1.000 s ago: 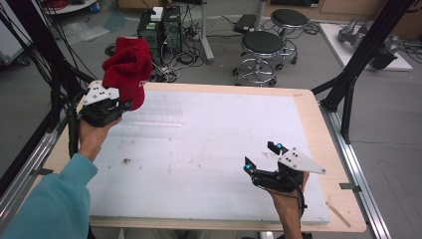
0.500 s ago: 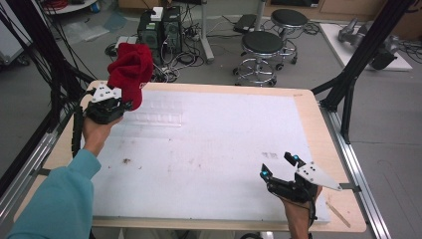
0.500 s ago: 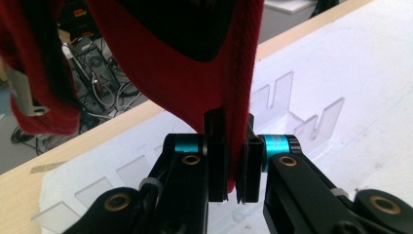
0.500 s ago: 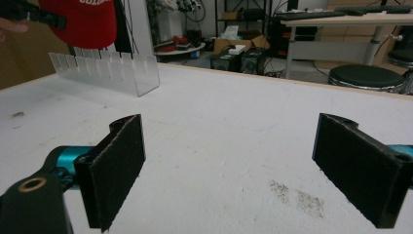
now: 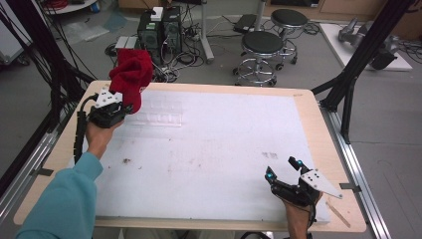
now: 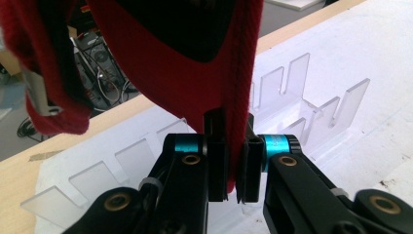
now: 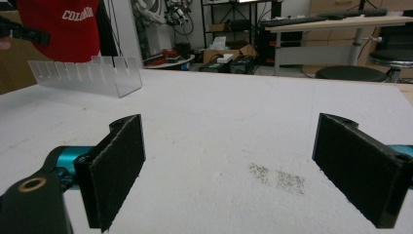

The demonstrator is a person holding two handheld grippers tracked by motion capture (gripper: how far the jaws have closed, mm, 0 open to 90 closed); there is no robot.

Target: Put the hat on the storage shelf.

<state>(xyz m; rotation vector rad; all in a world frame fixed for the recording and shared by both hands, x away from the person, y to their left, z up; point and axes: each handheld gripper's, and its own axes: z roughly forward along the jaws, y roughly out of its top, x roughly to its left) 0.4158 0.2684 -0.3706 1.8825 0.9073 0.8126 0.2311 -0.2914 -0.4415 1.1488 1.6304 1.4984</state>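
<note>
A red cap (image 5: 130, 74) with white lettering hangs above the table's far left corner. My left gripper (image 5: 124, 103) is shut on its edge. In the left gripper view the jaws (image 6: 233, 161) pinch a fold of the red cap's fabric (image 6: 185, 73). A clear acrylic rack (image 5: 160, 113) with upright slots lies on the white board just right of that gripper, and it stands right behind the jaws (image 6: 316, 112). My right gripper (image 5: 281, 167) is open near the front right edge, with nothing between its pads (image 7: 229, 170). From there the cap (image 7: 63, 29) and rack (image 7: 87, 73) show far off.
A white board (image 5: 224, 144) covers the wooden table (image 5: 338, 164). Small dark smudges (image 5: 271, 155) mark it near my right gripper. Black frame posts (image 5: 348, 89) stand at both sides. Stools (image 5: 263, 47) and computer boxes (image 5: 159, 30) sit on the floor beyond the far edge.
My right gripper has moved right and back toward the front edge, lower over the board, still open. The left gripper with the cap has sunk slightly.
</note>
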